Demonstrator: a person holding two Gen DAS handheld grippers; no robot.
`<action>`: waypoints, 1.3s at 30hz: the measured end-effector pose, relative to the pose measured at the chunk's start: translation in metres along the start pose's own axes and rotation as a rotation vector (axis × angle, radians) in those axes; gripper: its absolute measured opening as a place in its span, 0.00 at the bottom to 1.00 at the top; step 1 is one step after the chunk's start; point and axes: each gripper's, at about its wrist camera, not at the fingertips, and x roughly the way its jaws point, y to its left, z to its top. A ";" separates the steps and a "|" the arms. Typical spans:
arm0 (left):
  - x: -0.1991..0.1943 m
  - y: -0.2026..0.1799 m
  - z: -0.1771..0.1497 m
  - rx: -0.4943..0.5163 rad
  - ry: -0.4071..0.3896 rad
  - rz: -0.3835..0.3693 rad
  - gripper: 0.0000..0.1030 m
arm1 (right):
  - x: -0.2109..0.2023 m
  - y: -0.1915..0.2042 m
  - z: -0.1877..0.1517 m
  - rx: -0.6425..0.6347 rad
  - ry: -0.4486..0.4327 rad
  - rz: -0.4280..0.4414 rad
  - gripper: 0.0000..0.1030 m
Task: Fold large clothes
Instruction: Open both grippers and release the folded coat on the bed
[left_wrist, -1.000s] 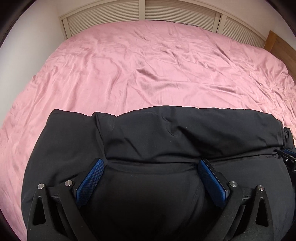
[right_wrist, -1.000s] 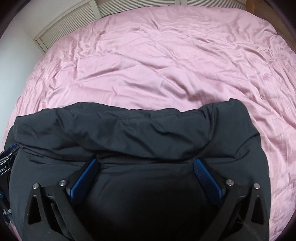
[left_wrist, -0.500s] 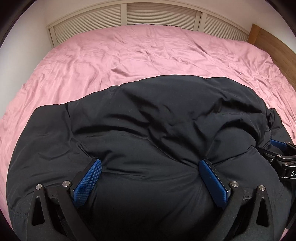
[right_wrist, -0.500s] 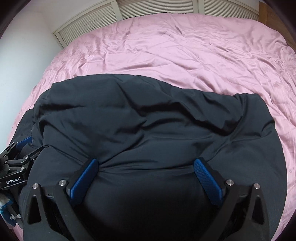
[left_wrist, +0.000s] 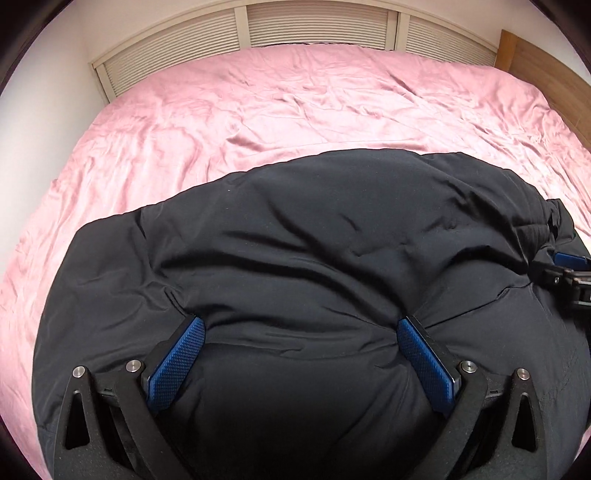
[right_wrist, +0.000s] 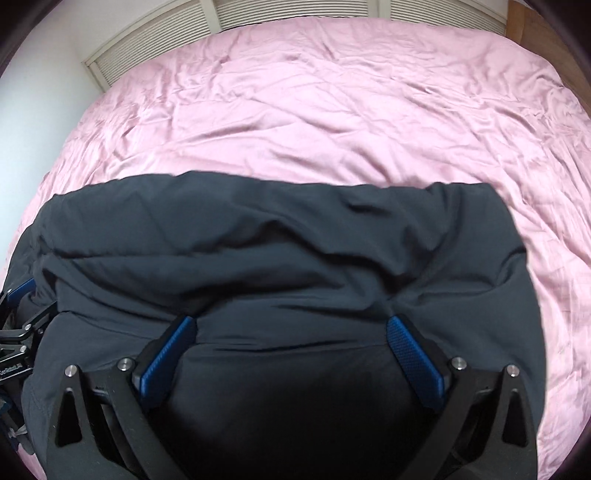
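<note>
A big bed with a wrinkly pink sheet (left_wrist: 295, 110) fills the room; both grippers (left_wrist: 301, 325) (right_wrist: 291, 323) spread wide around the black coat (left_wrist: 332, 240)

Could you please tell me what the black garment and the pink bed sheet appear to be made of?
Black padded jacket: seemingly a smooth, matte synthetic shell, nylon or polyester, over puffy filling; it bulges softly and creases in broad rounded folds where the jaws press in.
Pink sheet: probably a satin-like or sateen fabric; fine sharp wrinkles catch a soft sheen. Exact fibre cannot be told.
</note>
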 end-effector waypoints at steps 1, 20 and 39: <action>-0.006 0.002 0.000 -0.002 -0.004 0.002 0.99 | -0.003 -0.012 0.002 0.026 0.006 -0.025 1.00; -0.068 0.106 -0.091 -0.141 -0.003 0.100 0.99 | -0.079 -0.062 -0.099 0.095 -0.008 -0.032 1.00; -0.113 0.136 -0.115 -0.149 -0.007 0.114 0.99 | -0.138 -0.124 -0.122 0.254 -0.060 0.079 1.00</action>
